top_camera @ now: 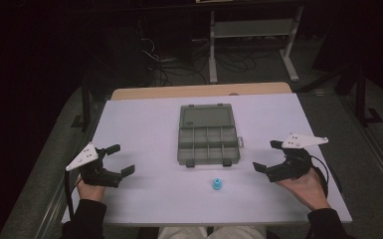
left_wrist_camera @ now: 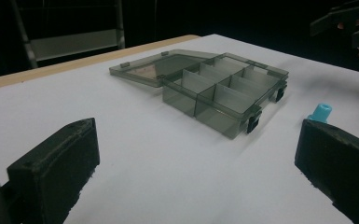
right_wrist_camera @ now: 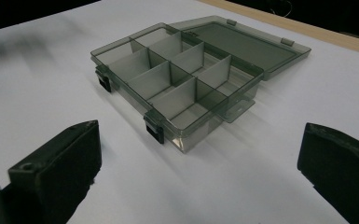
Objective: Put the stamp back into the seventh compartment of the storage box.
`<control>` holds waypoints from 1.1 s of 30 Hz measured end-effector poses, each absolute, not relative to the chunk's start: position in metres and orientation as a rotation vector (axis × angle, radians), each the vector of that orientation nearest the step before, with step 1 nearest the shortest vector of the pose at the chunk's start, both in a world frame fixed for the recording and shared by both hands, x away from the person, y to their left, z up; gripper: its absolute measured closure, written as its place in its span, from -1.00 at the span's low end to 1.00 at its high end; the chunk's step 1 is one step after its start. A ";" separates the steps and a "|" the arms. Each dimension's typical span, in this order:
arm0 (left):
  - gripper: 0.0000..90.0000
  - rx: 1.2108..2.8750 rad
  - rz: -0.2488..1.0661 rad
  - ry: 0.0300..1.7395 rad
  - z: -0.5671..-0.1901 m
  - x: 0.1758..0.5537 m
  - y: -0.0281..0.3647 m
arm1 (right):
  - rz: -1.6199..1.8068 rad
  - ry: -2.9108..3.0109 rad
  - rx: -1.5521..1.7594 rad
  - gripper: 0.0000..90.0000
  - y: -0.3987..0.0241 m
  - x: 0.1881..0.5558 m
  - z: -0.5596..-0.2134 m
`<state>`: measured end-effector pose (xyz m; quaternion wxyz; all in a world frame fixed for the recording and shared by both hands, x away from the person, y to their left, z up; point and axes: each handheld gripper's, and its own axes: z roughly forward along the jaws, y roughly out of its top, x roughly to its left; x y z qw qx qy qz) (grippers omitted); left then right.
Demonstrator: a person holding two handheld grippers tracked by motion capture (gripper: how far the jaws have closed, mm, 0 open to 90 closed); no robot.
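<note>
A smoky clear compartment box (top_camera: 208,143) (left_wrist_camera: 224,91) (right_wrist_camera: 177,77) lies open in the middle of the white table (top_camera: 149,199), its lid (top_camera: 206,116) folded flat behind it and its compartments bare. A small blue cap-like piece (top_camera: 217,184) (left_wrist_camera: 320,112) stands on the table in front of the box. My left gripper (top_camera: 120,160) (left_wrist_camera: 198,163) rests at the table's left, open, nothing between its jaws. At the right my right gripper (top_camera: 267,156) (right_wrist_camera: 198,163) is open too, aimed at the box. Both are well apart from the box and the blue piece.
A wooden strip (top_camera: 201,91) runs along the table's far edge. Beyond it stand a metal frame (top_camera: 251,40) and cables on a dark floor. The other hand's gripper (left_wrist_camera: 345,21) appears far off in the left gripper view.
</note>
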<state>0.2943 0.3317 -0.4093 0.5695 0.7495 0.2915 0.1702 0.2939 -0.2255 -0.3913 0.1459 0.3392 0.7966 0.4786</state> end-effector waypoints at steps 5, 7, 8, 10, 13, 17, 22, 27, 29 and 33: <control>-1.00 1.760 0.400 0.684 -0.409 0.294 0.332 | 1.374 2.314 0.959 -1.00 -0.220 0.294 -0.390; -1.00 1.759 0.400 0.683 -0.409 0.294 0.332 | 1.373 2.323 0.952 -1.00 -0.217 0.294 -0.390; -1.00 1.760 0.399 0.684 -0.409 0.294 0.332 | 1.372 2.329 0.946 -1.00 -0.215 0.294 -0.390; -1.00 1.760 0.400 0.683 -0.409 0.294 0.332 | 1.370 2.342 0.935 -1.00 -0.211 0.294 -0.390; -1.00 1.760 0.400 0.683 -0.409 0.294 0.332 | 1.366 2.353 0.928 -1.00 -0.208 0.293 -0.390; -1.00 1.760 0.399 0.683 -0.409 0.294 0.332 | 1.355 2.380 0.904 -1.00 -0.201 0.293 -0.390; -1.00 1.760 0.399 0.682 -0.409 0.294 0.332 | 1.352 2.399 0.891 -1.00 -0.196 0.292 -0.391; -1.00 1.760 0.398 0.683 -0.409 0.294 0.331 | 1.343 2.428 0.867 -1.00 -0.189 0.291 -0.392; -1.00 1.760 0.399 0.682 -0.409 0.294 0.331 | 1.339 2.438 0.860 -1.00 -0.186 0.291 -0.392; -1.00 1.760 0.398 0.681 -0.409 0.294 0.331 | 1.331 2.458 0.843 -1.00 -0.181 0.291 -0.393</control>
